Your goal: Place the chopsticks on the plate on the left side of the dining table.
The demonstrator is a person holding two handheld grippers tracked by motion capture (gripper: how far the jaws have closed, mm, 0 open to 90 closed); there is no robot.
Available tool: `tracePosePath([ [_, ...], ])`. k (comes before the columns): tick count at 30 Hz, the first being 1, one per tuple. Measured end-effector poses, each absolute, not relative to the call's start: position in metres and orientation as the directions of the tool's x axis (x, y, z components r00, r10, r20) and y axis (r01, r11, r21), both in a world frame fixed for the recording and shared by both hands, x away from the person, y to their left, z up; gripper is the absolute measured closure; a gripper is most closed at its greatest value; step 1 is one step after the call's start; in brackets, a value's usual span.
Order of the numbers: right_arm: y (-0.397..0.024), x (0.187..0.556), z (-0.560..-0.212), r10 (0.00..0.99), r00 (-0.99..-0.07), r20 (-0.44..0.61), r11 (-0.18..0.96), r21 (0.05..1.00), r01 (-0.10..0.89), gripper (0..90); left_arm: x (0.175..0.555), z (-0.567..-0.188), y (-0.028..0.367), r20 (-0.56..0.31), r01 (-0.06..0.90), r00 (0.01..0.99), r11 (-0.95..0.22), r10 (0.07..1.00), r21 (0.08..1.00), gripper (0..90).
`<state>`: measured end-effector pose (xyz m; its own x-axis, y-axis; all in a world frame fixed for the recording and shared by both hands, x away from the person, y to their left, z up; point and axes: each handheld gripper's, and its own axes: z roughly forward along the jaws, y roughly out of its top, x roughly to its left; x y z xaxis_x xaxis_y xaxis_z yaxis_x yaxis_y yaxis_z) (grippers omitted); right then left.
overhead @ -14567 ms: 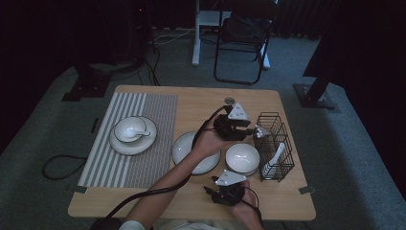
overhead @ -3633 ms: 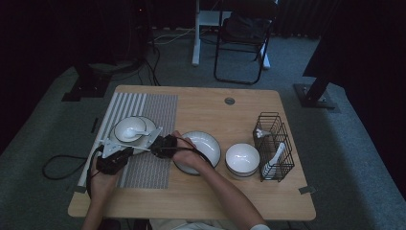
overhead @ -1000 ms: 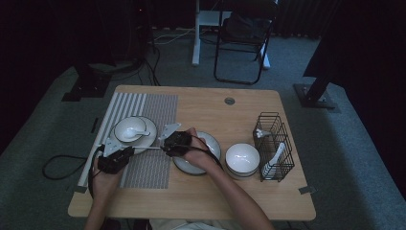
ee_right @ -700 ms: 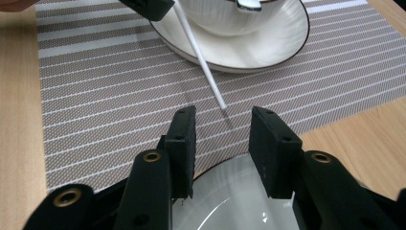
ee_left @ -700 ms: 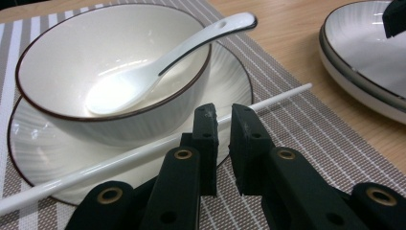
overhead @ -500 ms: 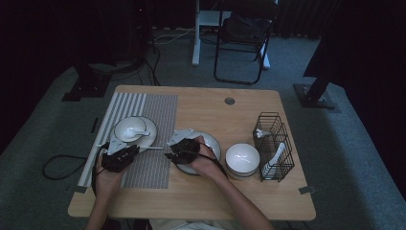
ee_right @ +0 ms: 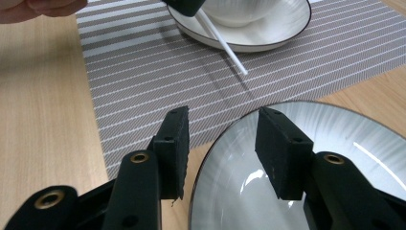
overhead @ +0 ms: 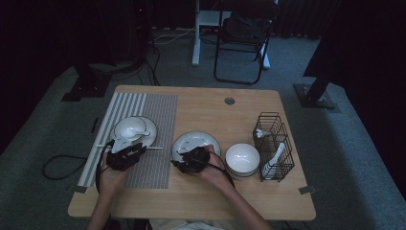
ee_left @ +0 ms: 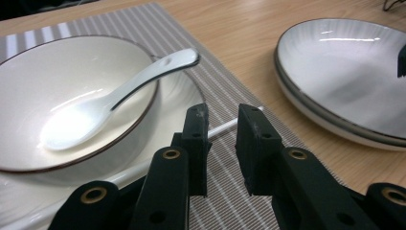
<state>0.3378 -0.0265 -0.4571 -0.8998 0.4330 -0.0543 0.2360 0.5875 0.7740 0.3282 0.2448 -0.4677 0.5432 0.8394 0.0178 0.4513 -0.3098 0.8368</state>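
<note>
Your left gripper [ee_left: 220, 143] jaws have just been opening, spread off the chopstick [ee_left: 225, 127] lying between them; your right gripper [ee_right: 222, 151] jaws, also widening, straddle the plate [ee_right: 335, 143] rim empty.

Probably a dim recording studio: stand bases [overhead: 80, 89], floor cables [overhead: 56, 163], folding chair [overhead: 243, 33], staged wooden table [overhead: 201, 103].

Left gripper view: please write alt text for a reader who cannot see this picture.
The left gripper, with two black jaws slightly apart and pads touching nothing, hangs over a thin white stick lying on a grey striped placemat. At left, a white ceramic spoon rests in a white dark-rimmed bowl; at right, a white dark-rimmed plate sits on the wooden table.
</note>
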Motion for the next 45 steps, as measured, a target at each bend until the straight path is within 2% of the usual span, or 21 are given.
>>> tracePosePath([
  [26, -0.063, 0.303, -0.466, 0.469, -0.881, -0.065, 0.559, 0.794, 0.239, 56.3, 0.344, -0.447, 0.193, 0.017, 0.395, 0.651, -0.358, 0.759, 0.846, 70.1],
  [45, -0.092, 0.282, -0.479, 0.501, -0.863, -0.066, 0.547, 0.797, 0.256, 53.9, 0.353, -0.434, 0.163, 0.023, 0.364, 0.703, -0.388, 0.711, 0.847, 67.6],
])
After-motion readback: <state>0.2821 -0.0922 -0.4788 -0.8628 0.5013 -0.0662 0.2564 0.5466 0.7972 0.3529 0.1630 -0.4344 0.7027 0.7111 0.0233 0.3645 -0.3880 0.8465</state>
